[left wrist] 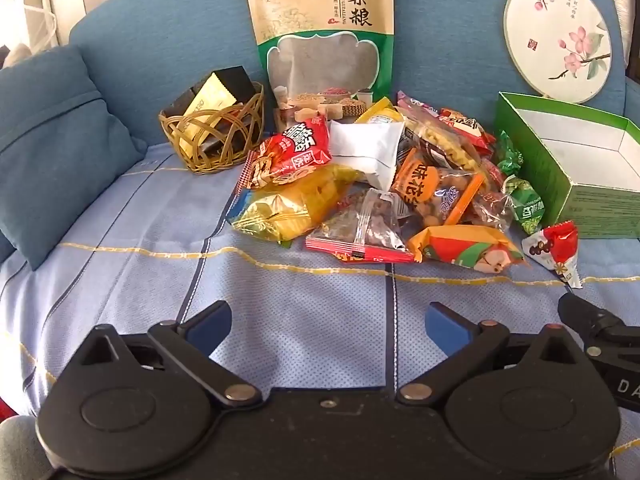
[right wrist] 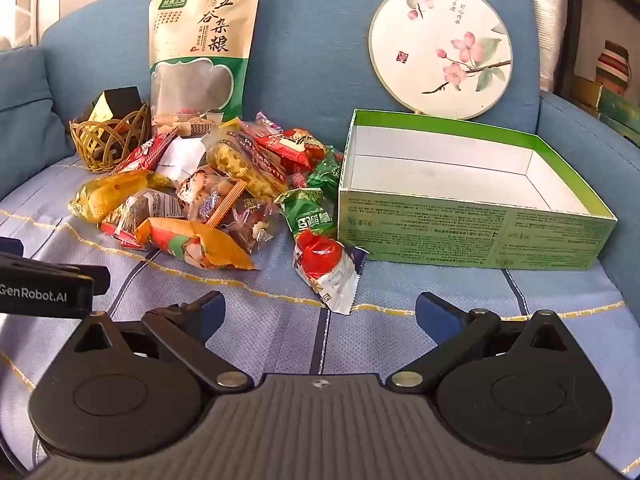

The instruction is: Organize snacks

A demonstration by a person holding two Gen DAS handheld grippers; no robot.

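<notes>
A heap of snack packets (left wrist: 372, 188) (right wrist: 208, 196) lies on the striped blue sofa seat. To its right stands an empty green cardboard box (left wrist: 576, 168) (right wrist: 472, 236) with a white inside. A red and white candy packet (right wrist: 324, 268) (left wrist: 558, 246) lies nearest, just left of the box's front corner. My left gripper (left wrist: 328, 324) hovers open over bare cloth in front of the heap. My right gripper (right wrist: 320, 314) is open too, its fingers either side of the candy packet's lower tip and apart from it. Neither holds anything.
A wicker basket (left wrist: 216, 136) (right wrist: 112, 140) with dark and gold packs sits at the heap's left. A tall grain pouch (left wrist: 320, 36) (right wrist: 200, 44) and a round flowered fan (left wrist: 556, 36) (right wrist: 440, 48) lean on the sofa back. A blue cushion (left wrist: 52, 148) fills the left corner.
</notes>
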